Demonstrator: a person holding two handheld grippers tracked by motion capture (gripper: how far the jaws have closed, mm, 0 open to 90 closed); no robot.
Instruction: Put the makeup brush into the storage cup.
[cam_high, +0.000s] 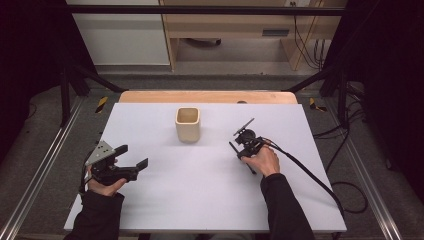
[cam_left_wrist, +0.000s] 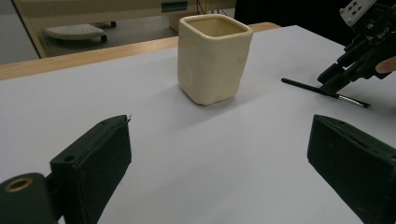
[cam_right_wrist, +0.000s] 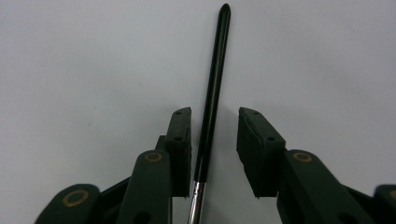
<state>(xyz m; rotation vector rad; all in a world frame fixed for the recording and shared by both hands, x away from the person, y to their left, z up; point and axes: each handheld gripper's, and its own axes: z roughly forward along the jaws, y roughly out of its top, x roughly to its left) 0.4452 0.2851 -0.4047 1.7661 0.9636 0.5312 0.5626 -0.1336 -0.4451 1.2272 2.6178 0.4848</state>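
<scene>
A black brush is seen lying flat on the white bench, straddled by the parted jaws of the right hand-held gripper, apparently not yet touching. The left hand-held gripper is held wide open, well apart from a cream cup.

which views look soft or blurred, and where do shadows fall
Left gripper view: black near jaws blur, the cream square ceramic cup stays fairly sharp, soft shadow at its base. Right gripper view: the thin black brush handle is crisp. High view: dark surroundings, evenly lit white table.
</scene>
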